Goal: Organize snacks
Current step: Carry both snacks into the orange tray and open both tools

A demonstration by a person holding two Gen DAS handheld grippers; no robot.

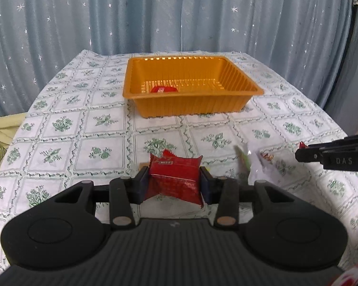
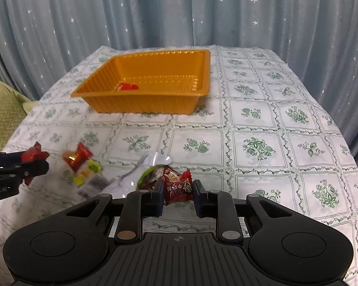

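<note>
My left gripper (image 1: 175, 183) is shut on a red snack packet (image 1: 174, 178), held above the tablecloth; it also shows at the left of the right wrist view (image 2: 33, 155). My right gripper (image 2: 178, 194) is shut on a small red candy packet (image 2: 179, 188); its tips show at the right of the left wrist view (image 1: 303, 153). An orange plastic tray (image 1: 193, 106) stands at the table's middle back, with one red packet (image 1: 163, 89) inside. It also shows in the right wrist view (image 2: 143, 102).
Loose snacks lie on the floral tablecloth (image 2: 262, 119): a red and yellow-green packet (image 2: 81, 164), a clear wrapper (image 2: 140, 171) and a dark packet (image 2: 152, 178). A blue curtain (image 1: 179, 12) hangs behind. A green cushion (image 2: 2, 114) sits left of the table.
</note>
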